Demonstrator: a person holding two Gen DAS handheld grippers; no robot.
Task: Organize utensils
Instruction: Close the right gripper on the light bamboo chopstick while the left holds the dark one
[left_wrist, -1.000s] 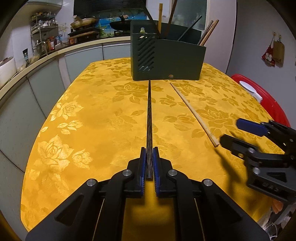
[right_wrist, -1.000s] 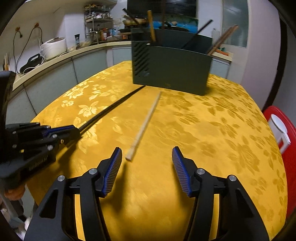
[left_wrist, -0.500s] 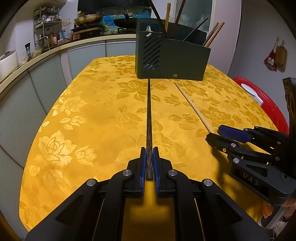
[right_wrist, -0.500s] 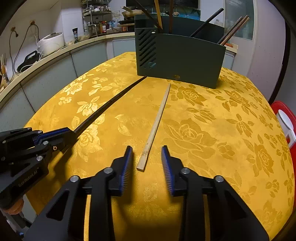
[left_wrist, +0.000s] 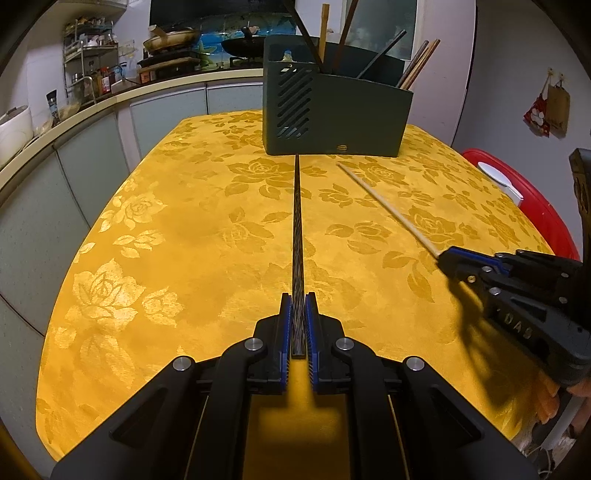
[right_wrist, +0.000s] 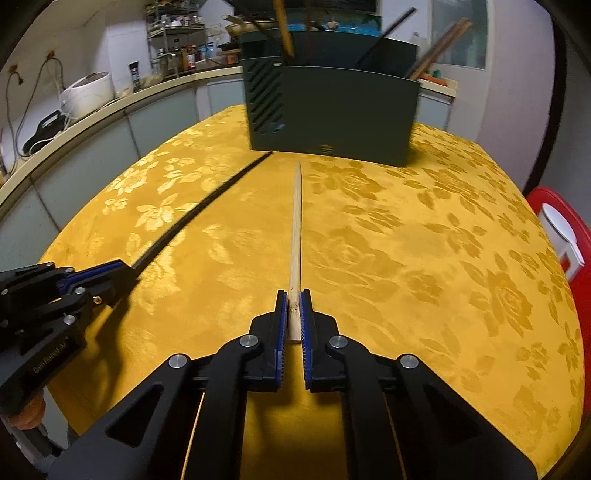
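A dark chopstick (left_wrist: 297, 236) lies along the yellow tablecloth, its tip close to the dark green utensil holder (left_wrist: 336, 110). My left gripper (left_wrist: 297, 306) is shut on its near end. A pale wooden chopstick (right_wrist: 295, 229) lies beside it, also pointing toward the holder (right_wrist: 332, 110). My right gripper (right_wrist: 294, 302) is shut on the near end of that wooden stick. In the left wrist view the right gripper (left_wrist: 448, 258) sits at the right, with the wooden chopstick (left_wrist: 388, 210) running out of it. The left gripper (right_wrist: 123, 267) shows at the left of the right wrist view, with the dark chopstick (right_wrist: 199, 210).
Several chopsticks stand inside the holder at the table's far side. A red bin with a white lid (left_wrist: 517, 192) stands off the table's right edge. A counter with a rice cooker (right_wrist: 86, 94) and bottles curves round behind.
The right gripper moved in over the near end of the wooden chopstick and its jaws closed on it. The left gripper kept its grip on the dark chopstick.
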